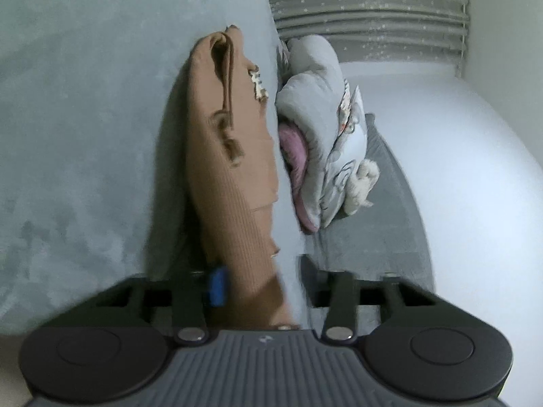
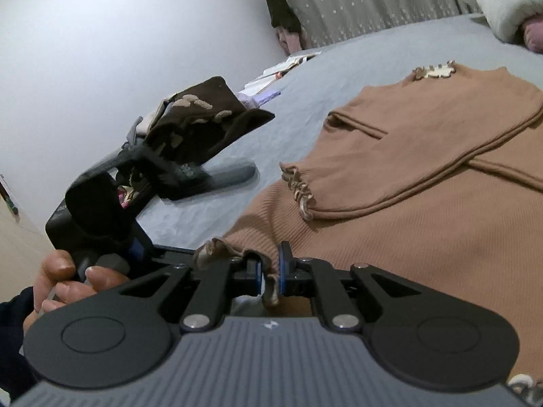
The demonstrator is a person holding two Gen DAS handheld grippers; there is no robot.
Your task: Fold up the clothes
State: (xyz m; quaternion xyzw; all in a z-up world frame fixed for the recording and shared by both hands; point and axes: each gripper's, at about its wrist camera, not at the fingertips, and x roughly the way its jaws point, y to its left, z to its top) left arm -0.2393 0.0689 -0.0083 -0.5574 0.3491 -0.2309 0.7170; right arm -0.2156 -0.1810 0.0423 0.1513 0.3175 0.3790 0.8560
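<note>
The brown ribbed top [image 2: 424, 183] lay on the grey bed [image 2: 305, 78], soft, light and likely to sag. The right gripper [image 2: 269, 273] was clamped on its frilled hem; the left gripper [image 1: 258, 288] seemingly pinched another edge, the best hold.

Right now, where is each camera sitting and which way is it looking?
Left wrist view: sits on the left gripper, looking along its fingers over the brown top on the grey bed sheet toward a grey pillow; only the gripper shows.
Right wrist view: sits on the right gripper, shut on the top's frilled edge, looking across the bed toward a dark clothes pile; a hand holding the other gripper shows at left.
Both views share the brown top, sheet and starry headboard.
</note>
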